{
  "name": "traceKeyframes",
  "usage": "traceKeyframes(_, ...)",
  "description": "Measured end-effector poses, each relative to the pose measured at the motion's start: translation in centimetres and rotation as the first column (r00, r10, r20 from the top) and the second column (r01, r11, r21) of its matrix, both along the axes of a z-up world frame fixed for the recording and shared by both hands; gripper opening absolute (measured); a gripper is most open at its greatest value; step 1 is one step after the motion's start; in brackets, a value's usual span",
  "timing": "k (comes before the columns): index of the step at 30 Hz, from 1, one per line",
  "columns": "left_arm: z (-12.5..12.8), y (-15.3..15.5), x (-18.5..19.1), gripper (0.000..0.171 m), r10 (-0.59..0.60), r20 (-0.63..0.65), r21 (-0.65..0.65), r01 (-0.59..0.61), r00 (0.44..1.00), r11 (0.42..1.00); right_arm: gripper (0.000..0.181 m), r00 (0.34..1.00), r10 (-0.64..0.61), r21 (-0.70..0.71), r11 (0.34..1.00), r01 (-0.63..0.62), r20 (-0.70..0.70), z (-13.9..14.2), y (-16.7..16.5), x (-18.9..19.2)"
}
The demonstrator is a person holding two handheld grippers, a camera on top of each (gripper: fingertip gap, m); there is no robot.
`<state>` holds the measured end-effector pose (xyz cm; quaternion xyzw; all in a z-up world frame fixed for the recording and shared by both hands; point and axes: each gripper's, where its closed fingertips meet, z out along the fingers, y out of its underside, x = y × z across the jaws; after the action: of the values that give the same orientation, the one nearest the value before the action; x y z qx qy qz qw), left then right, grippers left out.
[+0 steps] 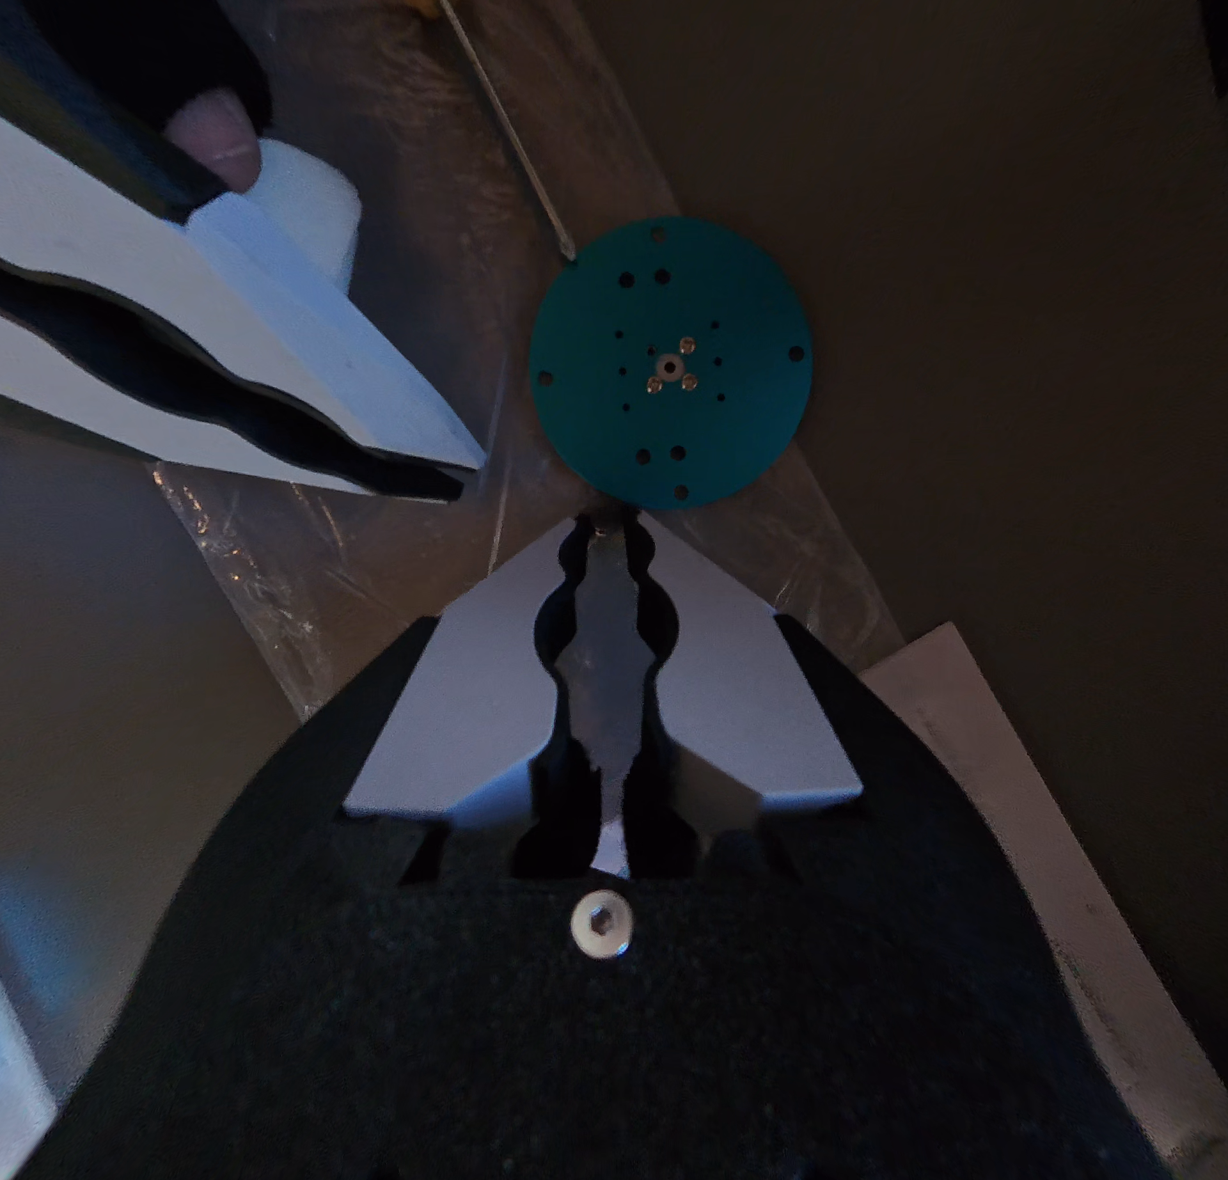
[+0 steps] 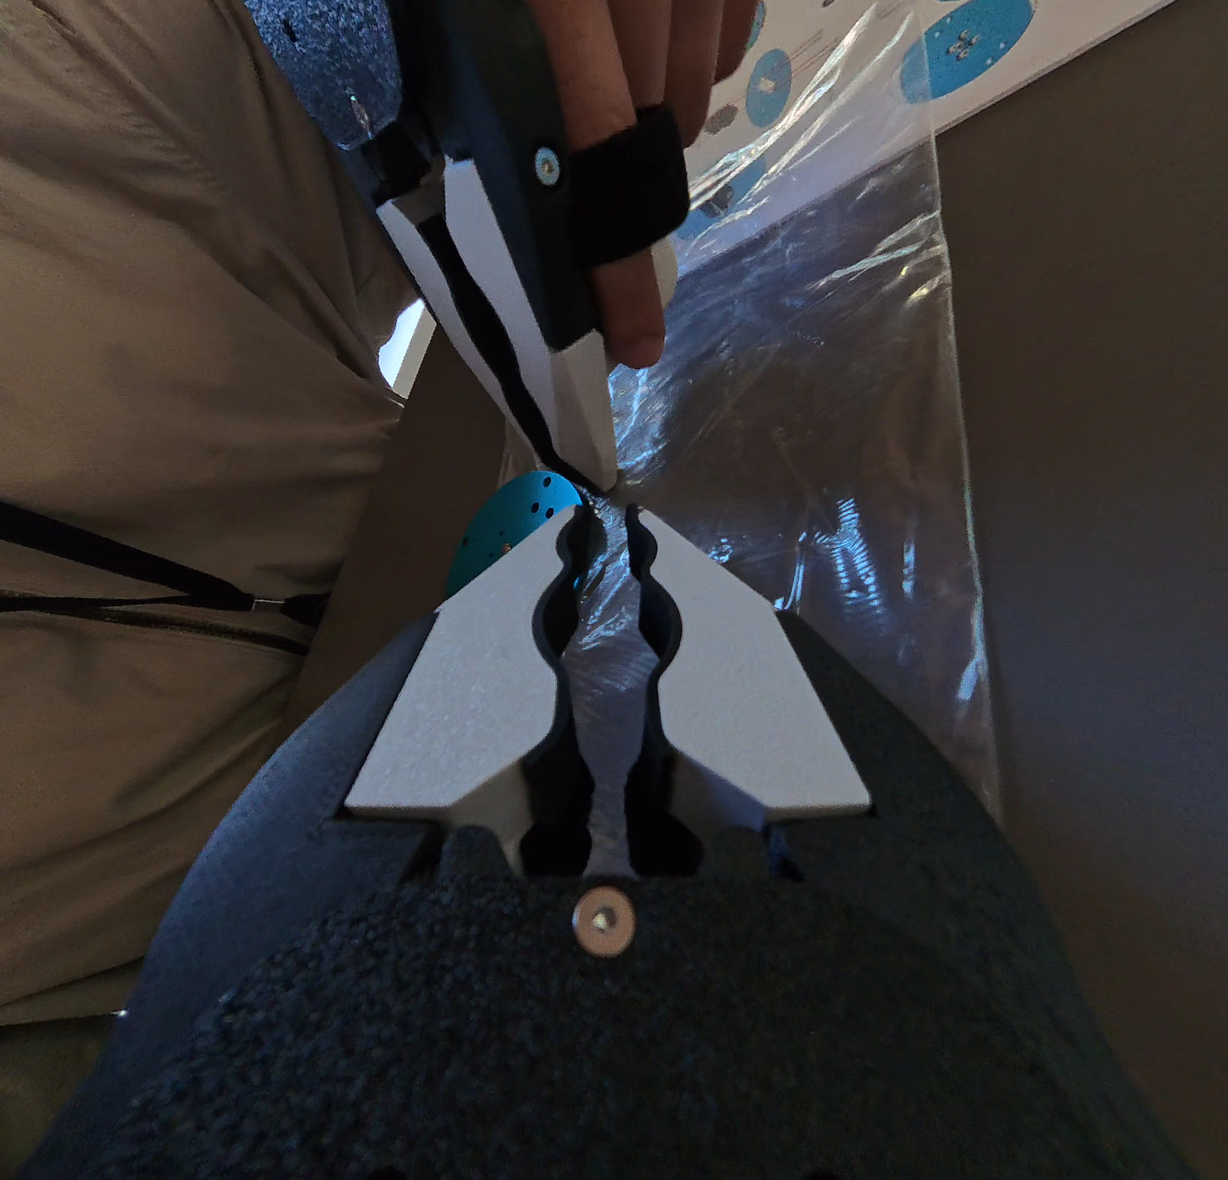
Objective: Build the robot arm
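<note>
A clear plastic bag [image 1: 372, 364] lies crumpled on a dark table and also shows in the right wrist view [image 2: 797, 430]. A teal round disc [image 1: 671, 364] with several holes lies at the bag's edge, just beyond my left gripper [image 1: 608, 518]. I cannot tell whether the disc is in the bag. My left gripper is shut, pinching bag film at its tips. My right gripper [image 2: 608, 513] is shut on the bag too, with film between its fingers. The disc [image 2: 518, 523] peeks out left of it. The two grippers' tips nearly touch: the right one [image 1: 465, 477] in the left view, the left one [image 2: 598, 480] in the right view.
A screwdriver [image 1: 505, 118] with a yellow handle lies beyond the disc, its tip at the disc's rim. A white printed sheet [image 2: 997, 32] with pictures of blue discs lies under the bag's far end. A person in beige clothing [image 2: 166, 417] stands close on the left. There is about 4 cm between the tips of the two grippers. My left tips are roughly 4 cm from the teal round disc [image 1: 671, 364].
</note>
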<state>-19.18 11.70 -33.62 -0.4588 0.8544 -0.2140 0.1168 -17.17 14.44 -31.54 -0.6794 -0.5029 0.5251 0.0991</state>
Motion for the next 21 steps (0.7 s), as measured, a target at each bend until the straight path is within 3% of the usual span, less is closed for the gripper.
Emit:
traceKeyframes(7, 0.06, 0.88, -0.84, 0.018, 0.034, 0.015, 0.011, -0.034, 0.999, 0.999, 0.010, 1.000, 0.008, -0.011, 1.000, -0.008, 0.005, -0.08, -0.14, 0.00)
traceKeyframes(21, 0.07, 0.90, -0.01, 0.002, 0.088, 0.066, -0.034, -0.086, 0.994, 0.996, 0.010, 1.000, 0.006, -0.014, 1.000, -0.006, -0.004, 0.09, -0.20, 0.02)
